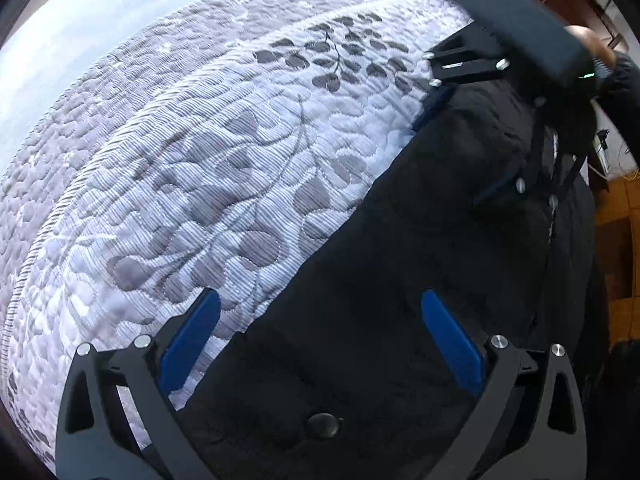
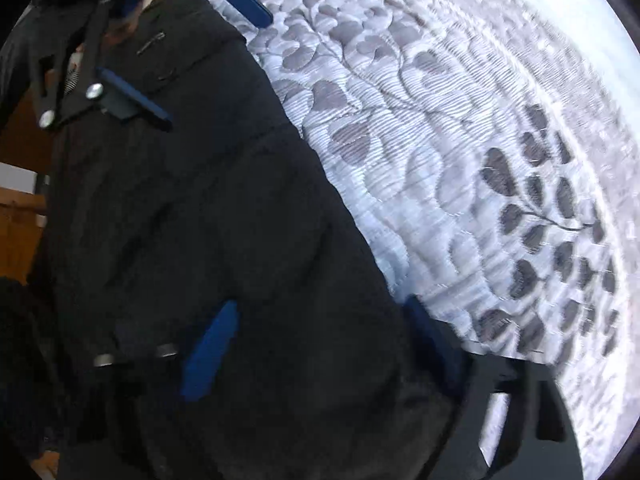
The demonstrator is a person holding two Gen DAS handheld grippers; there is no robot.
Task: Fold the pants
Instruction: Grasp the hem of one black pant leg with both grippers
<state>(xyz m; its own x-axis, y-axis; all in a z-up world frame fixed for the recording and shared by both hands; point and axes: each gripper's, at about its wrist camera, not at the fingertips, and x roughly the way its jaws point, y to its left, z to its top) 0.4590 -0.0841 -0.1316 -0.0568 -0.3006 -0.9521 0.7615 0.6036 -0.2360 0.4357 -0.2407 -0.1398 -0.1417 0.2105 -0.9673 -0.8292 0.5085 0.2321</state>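
Black pants (image 1: 420, 264) lie along the near edge of a quilted mattress (image 1: 208, 152) with a grey leaf pattern. My left gripper (image 1: 320, 320) is open, its blue fingers straddling the pants' edge near a black button (image 1: 325, 424). My right gripper (image 1: 452, 148) shows at the far end of the pants, open. In the right wrist view the pants (image 2: 208, 220) fill the left half and my right gripper (image 2: 320, 320) is open over them. The left gripper (image 2: 208, 60) shows at the top left, open over the pants.
The mattress (image 2: 460, 140) stretches away beyond the pants. A wooden floor or furniture (image 1: 616, 232) shows past the bed's edge, also in the right wrist view (image 2: 20, 216). The person's hand (image 1: 592, 42) holds the right gripper's body.
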